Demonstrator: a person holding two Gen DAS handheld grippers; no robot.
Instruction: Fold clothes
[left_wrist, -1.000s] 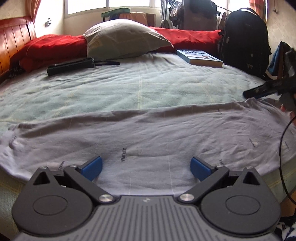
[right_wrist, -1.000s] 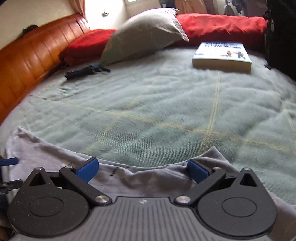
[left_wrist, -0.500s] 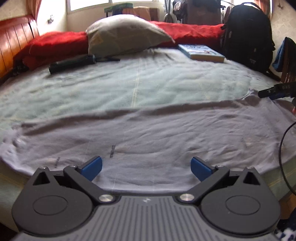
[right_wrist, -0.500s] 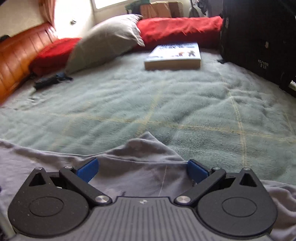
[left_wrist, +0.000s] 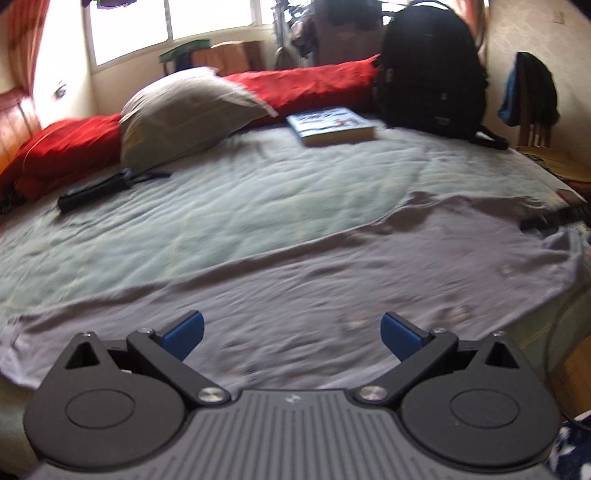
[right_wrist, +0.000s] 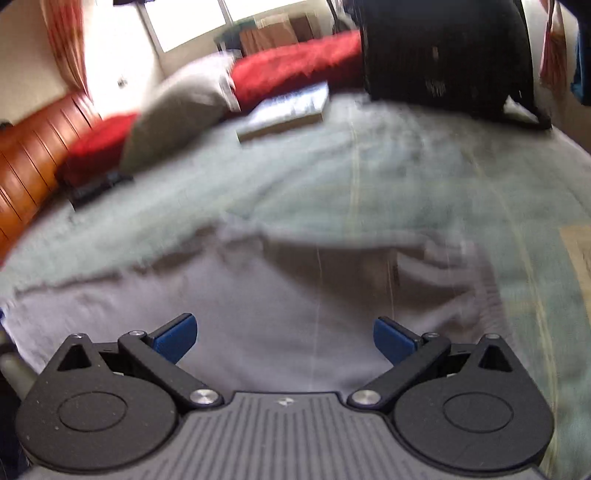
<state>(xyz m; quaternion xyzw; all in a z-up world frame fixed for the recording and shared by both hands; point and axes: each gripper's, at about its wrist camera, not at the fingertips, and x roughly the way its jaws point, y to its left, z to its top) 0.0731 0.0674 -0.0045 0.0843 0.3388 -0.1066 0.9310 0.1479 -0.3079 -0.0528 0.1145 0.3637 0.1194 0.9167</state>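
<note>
A grey T-shirt (left_wrist: 314, 280) lies spread flat across the near side of the bed, over a pale green blanket (left_wrist: 240, 199). My left gripper (left_wrist: 291, 334) hovers open above the shirt's near edge, nothing between its blue pads. In the right wrist view the same grey T-shirt (right_wrist: 258, 306) fills the foreground, blurred by motion, with a fold or sleeve bunched at its far right. My right gripper (right_wrist: 284, 338) is open above it and holds nothing. The right gripper's dark tip (left_wrist: 554, 219) shows at the shirt's far right end in the left wrist view.
A grey pillow (left_wrist: 184, 110), red bedding (left_wrist: 314, 83), a blue book (left_wrist: 332, 125) and a black backpack (left_wrist: 432, 70) sit at the bed's far side. A black folded umbrella (left_wrist: 96, 190) lies at the left. A wooden headboard (right_wrist: 33, 155) runs along the left.
Both grippers have risen and tilted, so the views swing right and the room shows higher. The right wrist view now sits over more of the shirt. Both grippers stay open.
</note>
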